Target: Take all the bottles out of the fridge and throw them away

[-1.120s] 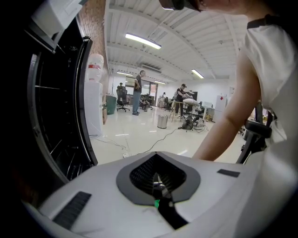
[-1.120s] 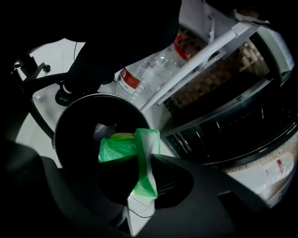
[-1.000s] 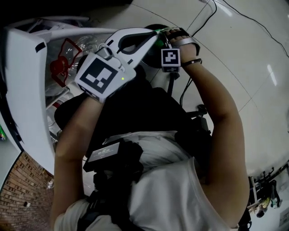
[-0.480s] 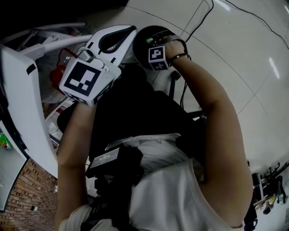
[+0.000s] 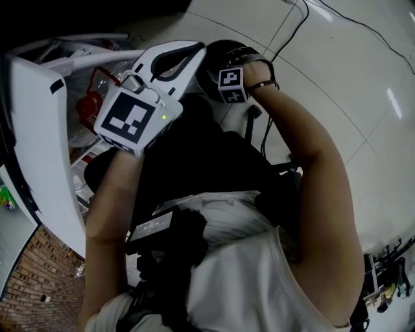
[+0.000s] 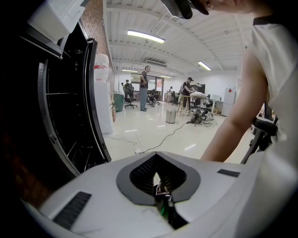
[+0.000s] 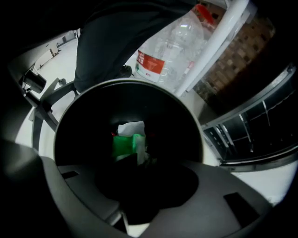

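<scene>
My right gripper (image 7: 138, 160) points steeply down into a round black bin (image 5: 214, 52). Its jaws have just been opening. A green-and-white bottle (image 7: 128, 143) shows just past the tips, low in the bin (image 7: 84, 121), and I see no pad pressing on it. My left gripper (image 5: 193, 50) hovers beside the bin with its jaws together and nothing between them; in its own view the fingers meet (image 6: 160, 197). More clear bottles with red labels (image 5: 91, 104) stand in the open white fridge door (image 5: 39, 149). One of these (image 7: 170, 51) leans above the bin rim.
A black wire rack (image 6: 70, 121) stands to the left, and the same rack (image 7: 251, 130) shows beside the bin. Cables (image 5: 305, 16) run over the pale floor. A water dispenser (image 6: 102, 93) and several people stand far off. My own body and harness fill the lower head view.
The right gripper has sunk lower over the bin. The green thing at its tips a second ago no longer shows in the head view. The left gripper has barely shifted.
</scene>
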